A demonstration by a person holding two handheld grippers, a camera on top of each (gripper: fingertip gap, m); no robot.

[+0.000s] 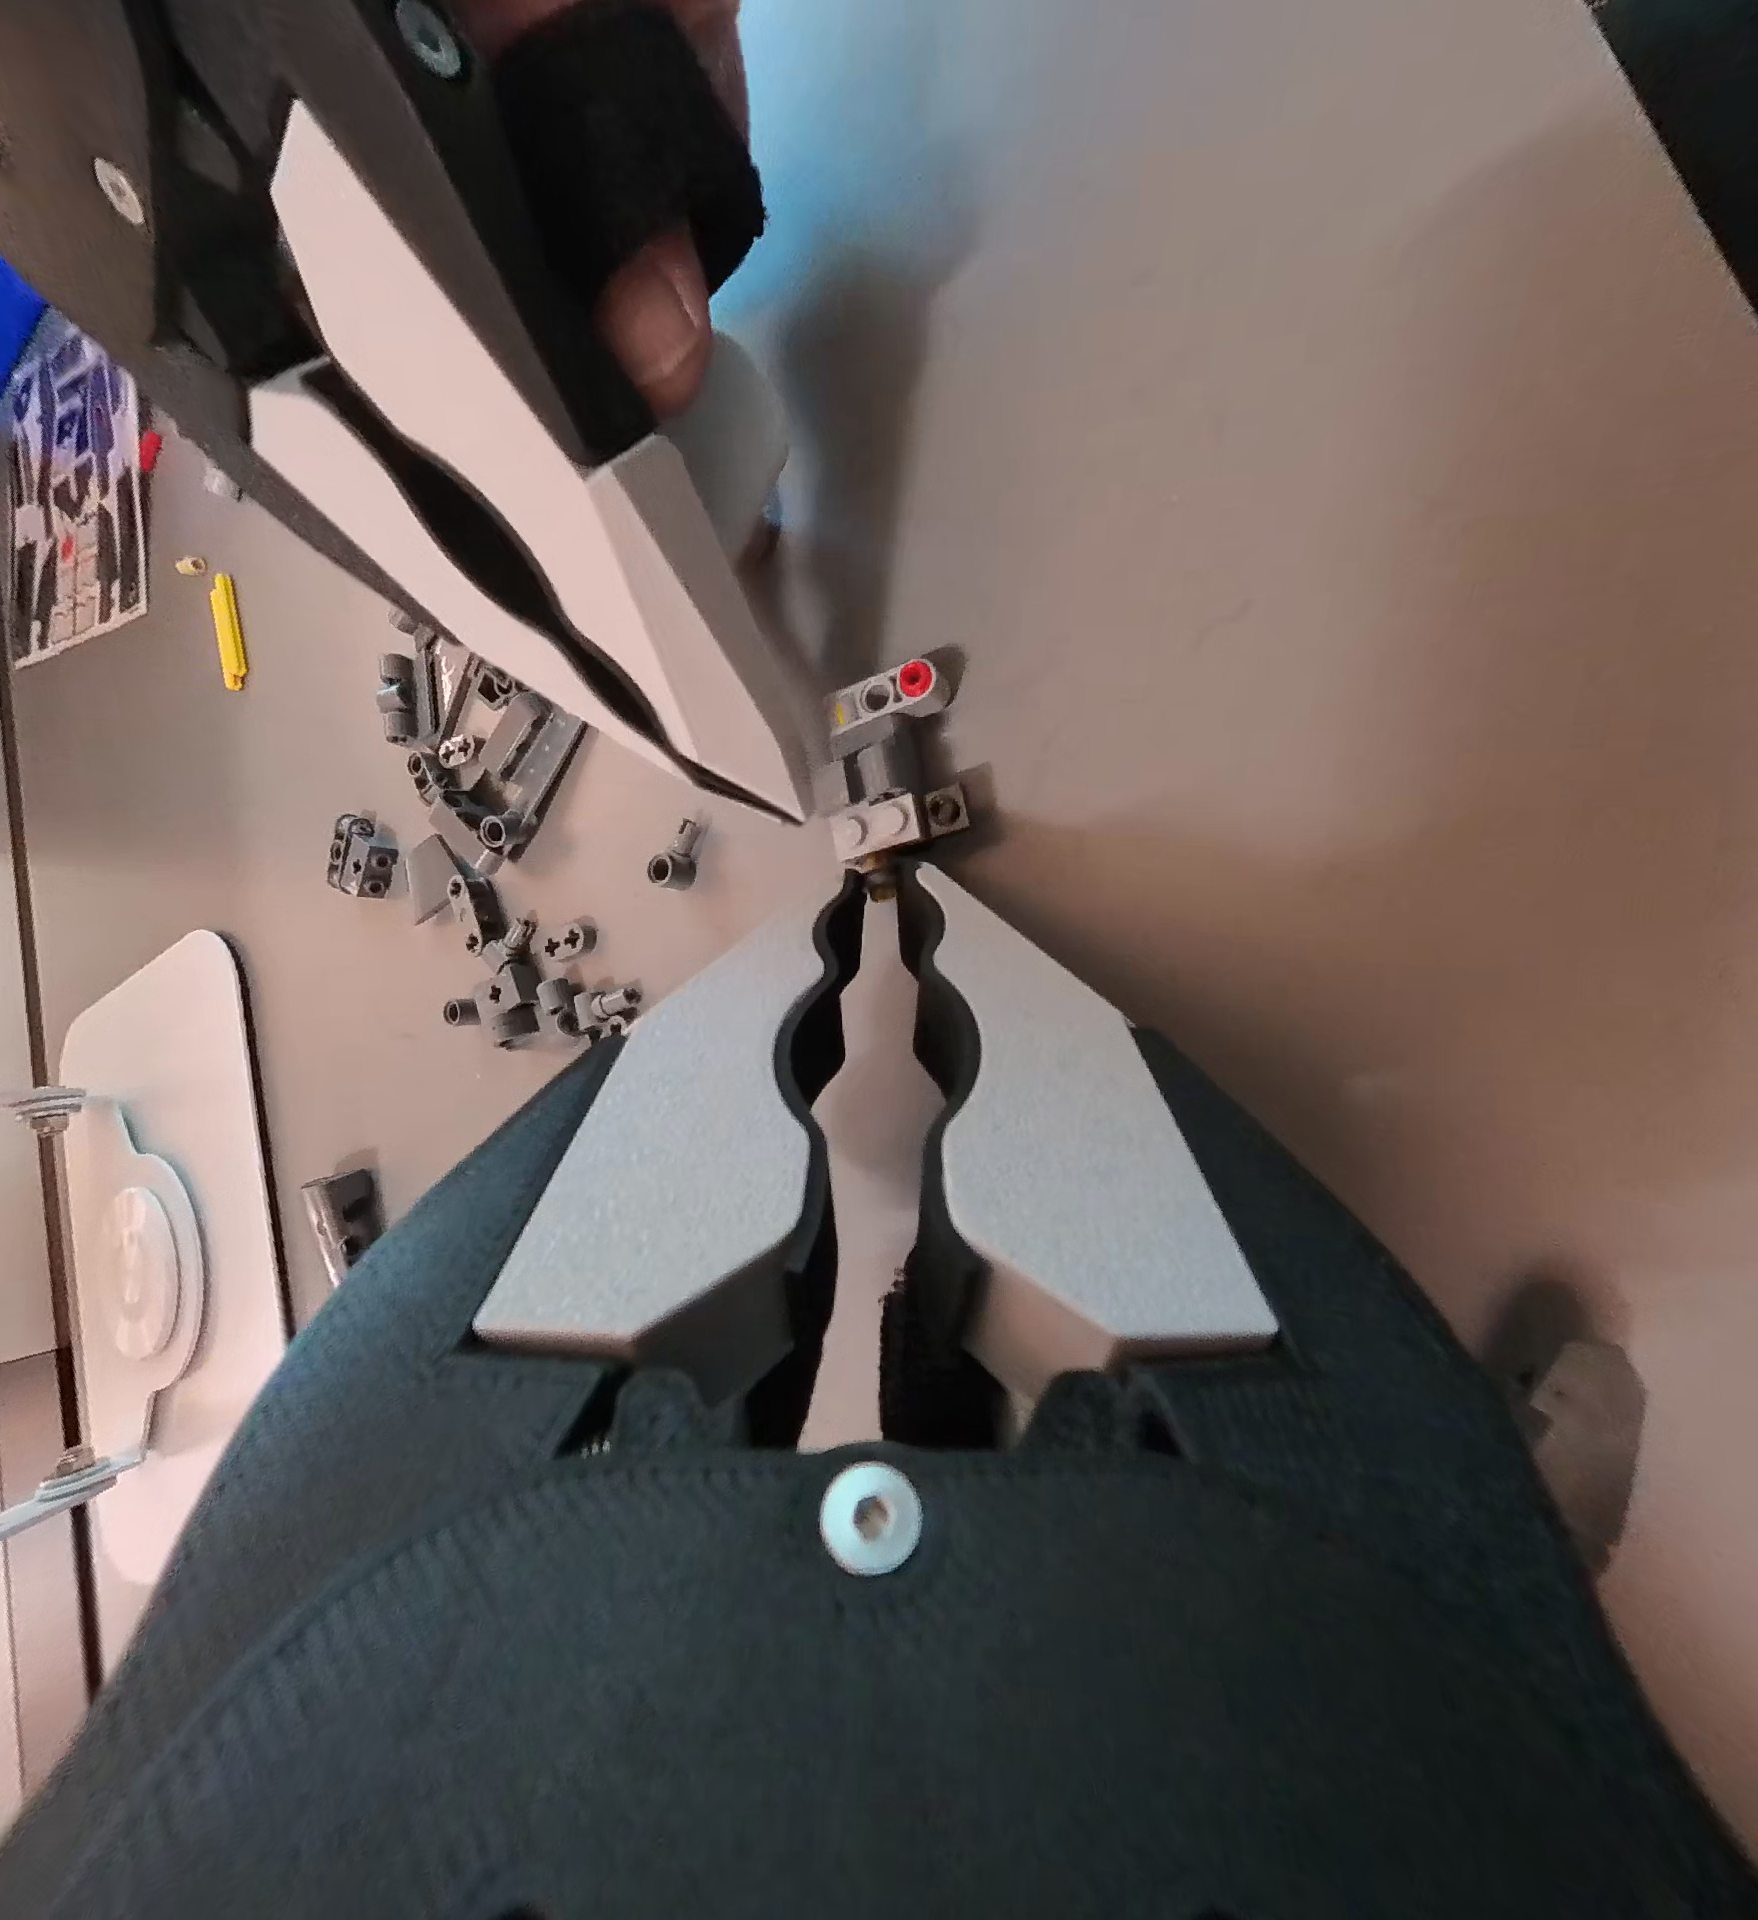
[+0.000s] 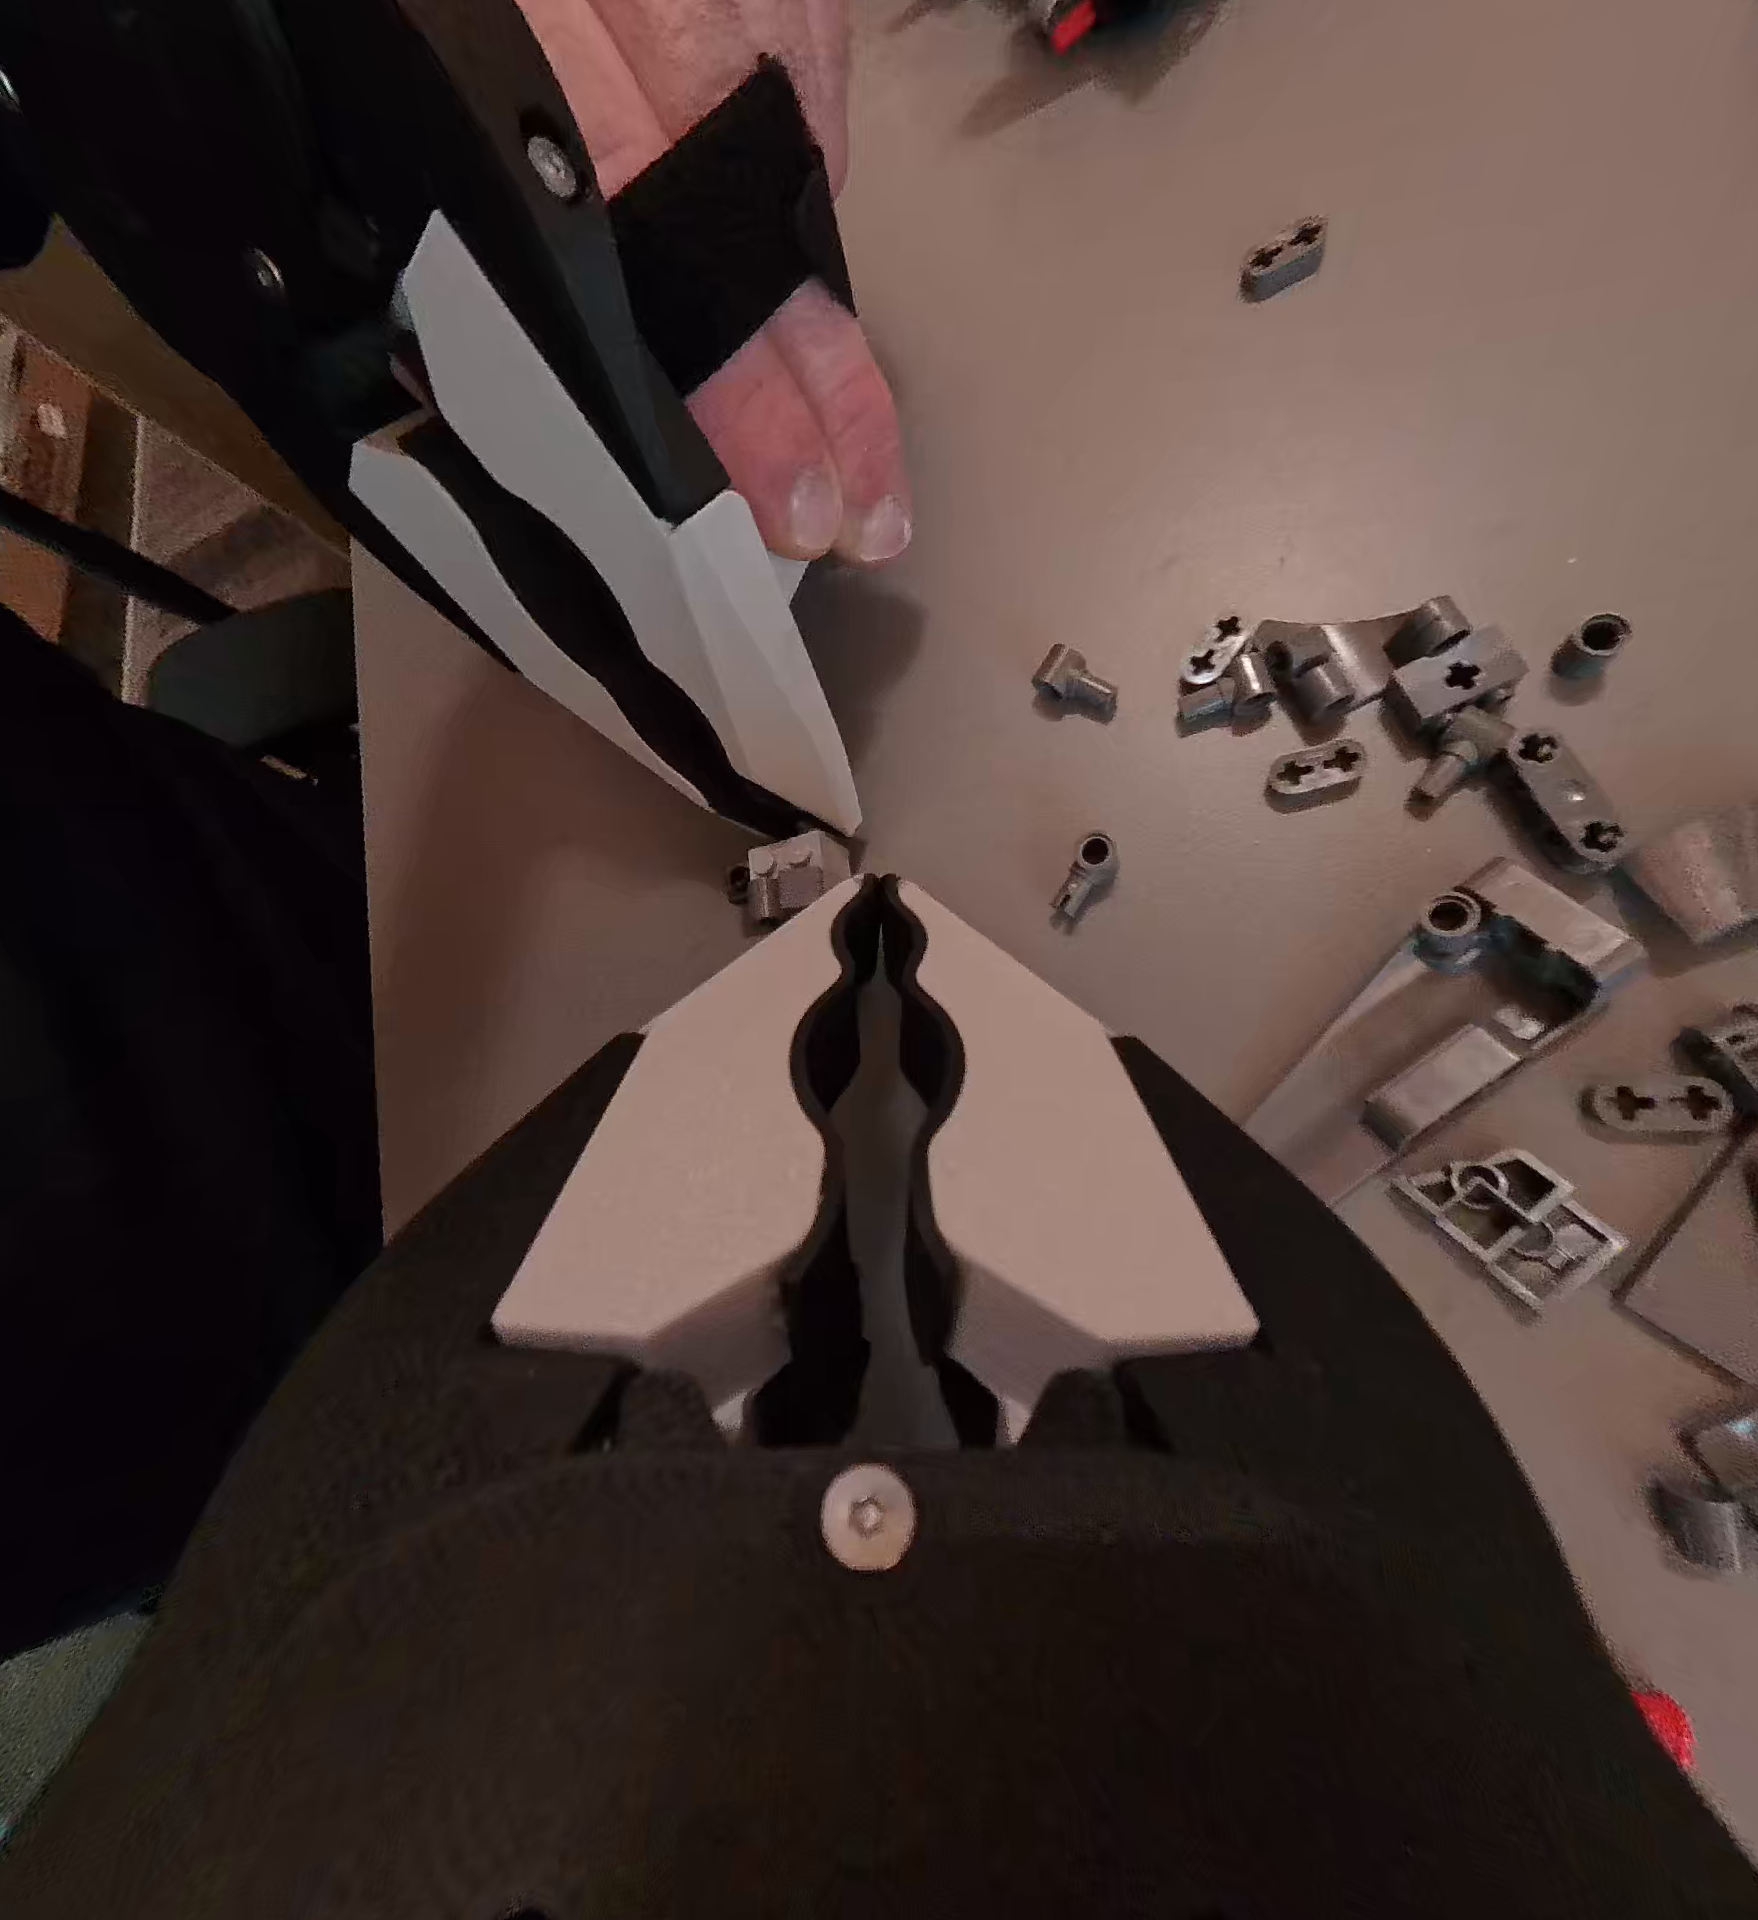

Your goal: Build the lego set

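Grey plastic brick assembly point(image 1: 890, 764), studded, with a red pin on its far end, sits on the matte beige desk point(image 1: 1322, 623), well in from the edges. Left wrist view only: a small tan peg point(image 1: 883, 883) sticks out of the assembly's near end, and the left gripper point(image 1: 885, 883) has its black wavy pads closed on that peg. Same view shows the right gripper point(image 1: 802, 816) coming from the upper left, tips together, touching the assembly's side. A yellow plastic beam point(image 1: 227, 631) and a printed sheet point(image 1: 75, 509) lie toward the desk's left edge.

Right wrist view: only a studded corner of the assembly point(image 2: 787, 878) shows, near the desk's left edge, the rest hidden behind the white finger shells. The right gripper point(image 2: 880, 883) is closed, pads meeting with nothing between them. Peg and red pin not visible here. Loose grey plastic pieces point(image 2: 1457, 707), pins, connectors and slotted links, are scattered further right, plus a single grey pin connector point(image 2: 1088, 873) closer in.
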